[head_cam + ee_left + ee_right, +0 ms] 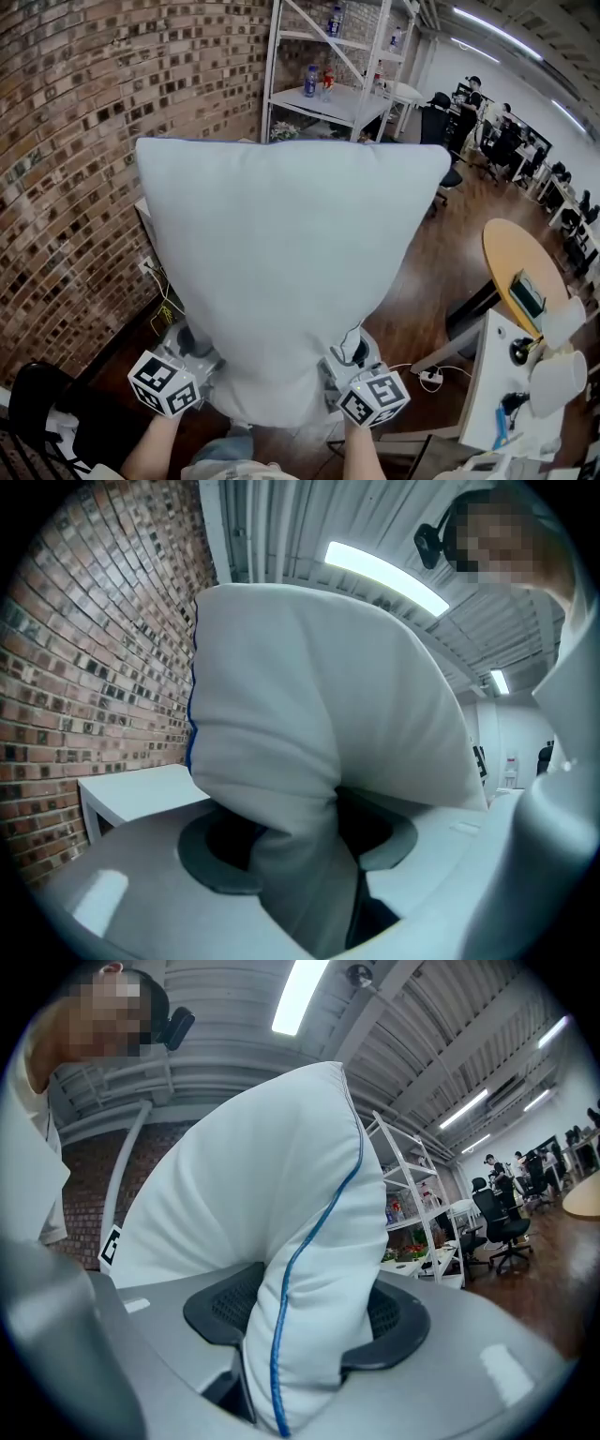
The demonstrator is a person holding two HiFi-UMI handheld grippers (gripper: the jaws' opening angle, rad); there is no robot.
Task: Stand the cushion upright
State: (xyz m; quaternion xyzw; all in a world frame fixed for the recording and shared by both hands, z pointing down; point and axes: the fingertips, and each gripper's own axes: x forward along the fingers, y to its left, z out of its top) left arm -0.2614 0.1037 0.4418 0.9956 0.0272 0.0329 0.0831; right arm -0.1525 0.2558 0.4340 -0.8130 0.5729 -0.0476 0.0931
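A large pale blue-white cushion [281,253] with blue piping is held up in the air in front of me, its broad face toward the head camera. My left gripper [202,361] is shut on its lower left edge. My right gripper [345,361] is shut on its lower right edge. In the left gripper view the cushion [309,761] is pinched between the dark pads [220,860]. In the right gripper view the cushion [300,1269] bulges between the pads [225,1307], and its blue seam runs down the middle.
A brick wall [66,141] stands at the left. A white metal shelf [342,89] with bottles stands behind the cushion, with a low white table [131,794] under it. A round wooden table [520,272] and a white desk [511,375] with cups are at the right.
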